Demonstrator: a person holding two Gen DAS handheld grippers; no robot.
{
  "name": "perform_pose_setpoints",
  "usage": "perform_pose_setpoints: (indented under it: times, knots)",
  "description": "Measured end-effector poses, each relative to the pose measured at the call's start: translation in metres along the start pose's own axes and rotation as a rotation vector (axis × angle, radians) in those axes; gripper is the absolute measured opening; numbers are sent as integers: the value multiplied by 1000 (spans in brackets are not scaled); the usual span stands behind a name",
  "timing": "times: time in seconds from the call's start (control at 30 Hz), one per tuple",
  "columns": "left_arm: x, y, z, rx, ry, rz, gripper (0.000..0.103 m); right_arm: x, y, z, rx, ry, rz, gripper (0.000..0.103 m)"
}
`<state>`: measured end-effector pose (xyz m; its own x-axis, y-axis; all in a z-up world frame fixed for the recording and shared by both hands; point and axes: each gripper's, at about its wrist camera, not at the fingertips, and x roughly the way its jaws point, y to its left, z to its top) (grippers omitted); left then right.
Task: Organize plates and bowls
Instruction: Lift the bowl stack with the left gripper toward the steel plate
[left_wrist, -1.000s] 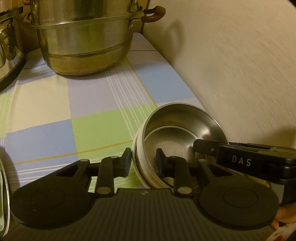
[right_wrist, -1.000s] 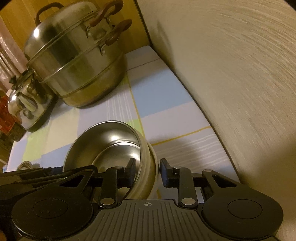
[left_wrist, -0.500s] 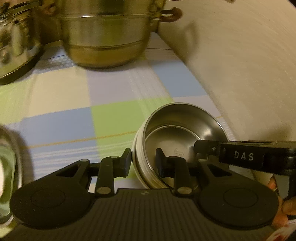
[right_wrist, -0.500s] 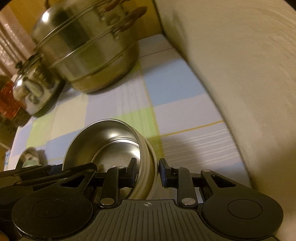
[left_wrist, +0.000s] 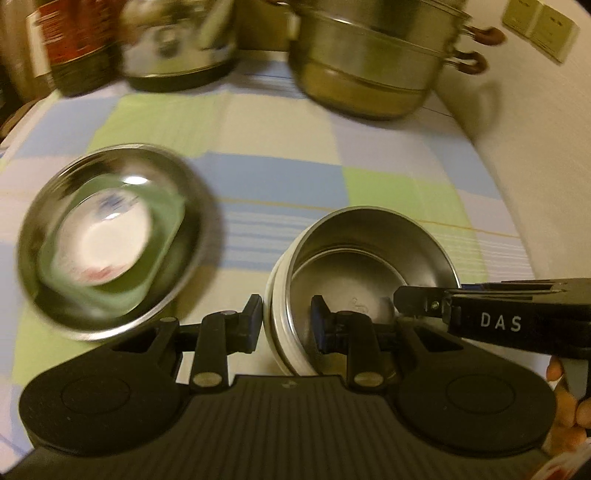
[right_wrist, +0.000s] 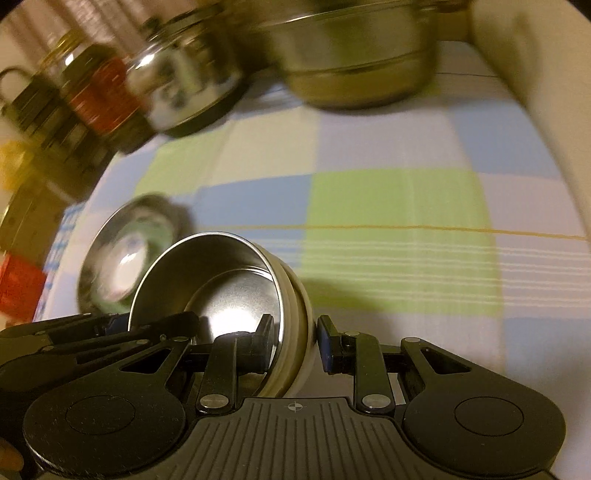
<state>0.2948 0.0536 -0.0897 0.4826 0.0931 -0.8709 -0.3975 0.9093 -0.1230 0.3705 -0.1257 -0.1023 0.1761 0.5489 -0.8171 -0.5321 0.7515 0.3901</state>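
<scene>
You work in dim, warm yellowish light. Motion blur smears the far things in both views: the steamer, the kettle and the jars. The dish on the left is smeared too. The bowl and the gripper fingers stay sharp. A bright glare spot sits on the bowl's floor in the right view. The bowl throws a soft shadow on the cloth. Fisheye bending curves the cloth's stripes, and the corners go dark.
</scene>
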Motion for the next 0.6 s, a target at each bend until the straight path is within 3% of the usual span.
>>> perform_pose_setpoints:
  times: [0.6]
  knots:
    - [-37,42,-46,-133,-19,87,25,19,61,-29,-156,70,69,26]
